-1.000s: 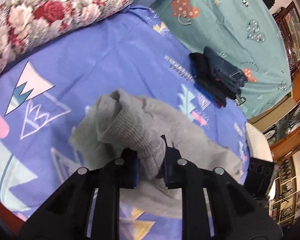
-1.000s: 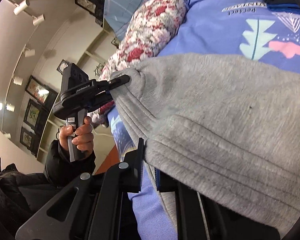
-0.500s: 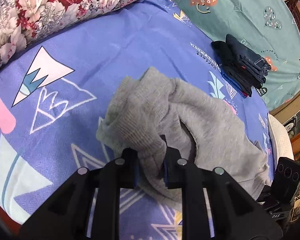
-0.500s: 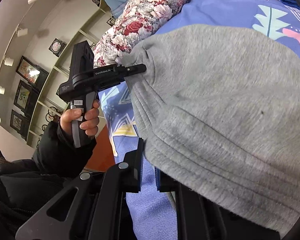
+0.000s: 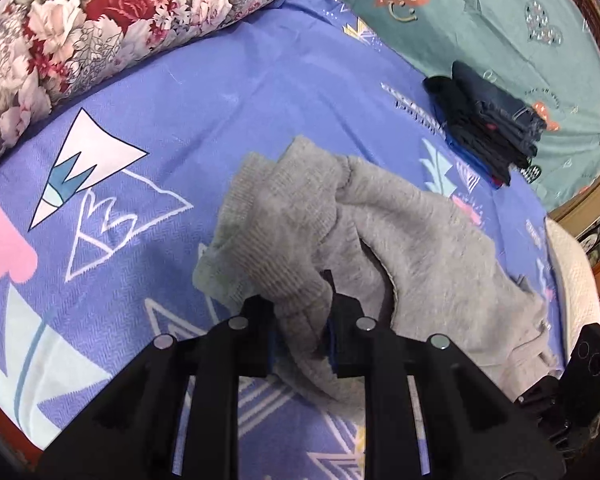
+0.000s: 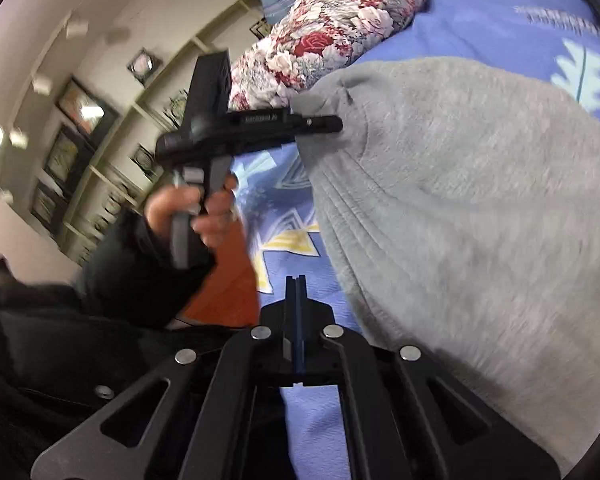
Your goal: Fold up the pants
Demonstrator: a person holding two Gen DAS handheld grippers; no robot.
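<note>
Grey sweatpants [image 5: 412,232] lie bunched on the blue patterned bedsheet [image 5: 220,92]. My left gripper [image 5: 302,312] is shut on a ribbed edge of the pants, with a fold of cloth between its fingers. In the right wrist view the pants [image 6: 480,208] fill the right side, and the left gripper [image 6: 332,124] pinches their corner, held in a hand. My right gripper [image 6: 296,292] is shut with its fingers together and no cloth between them; the pants lie just to its right.
A floral pillow [image 5: 100,20] lies at the far left of the bed. A stack of dark folded clothes [image 5: 484,120] sits on a teal sheet [image 5: 500,20] at the far right. Wooden furniture and shelves line the room edge.
My right gripper has let go of the pants' edge and now stands shut and empty beside them. My left gripper has lowered with its cloth toward the bed.
</note>
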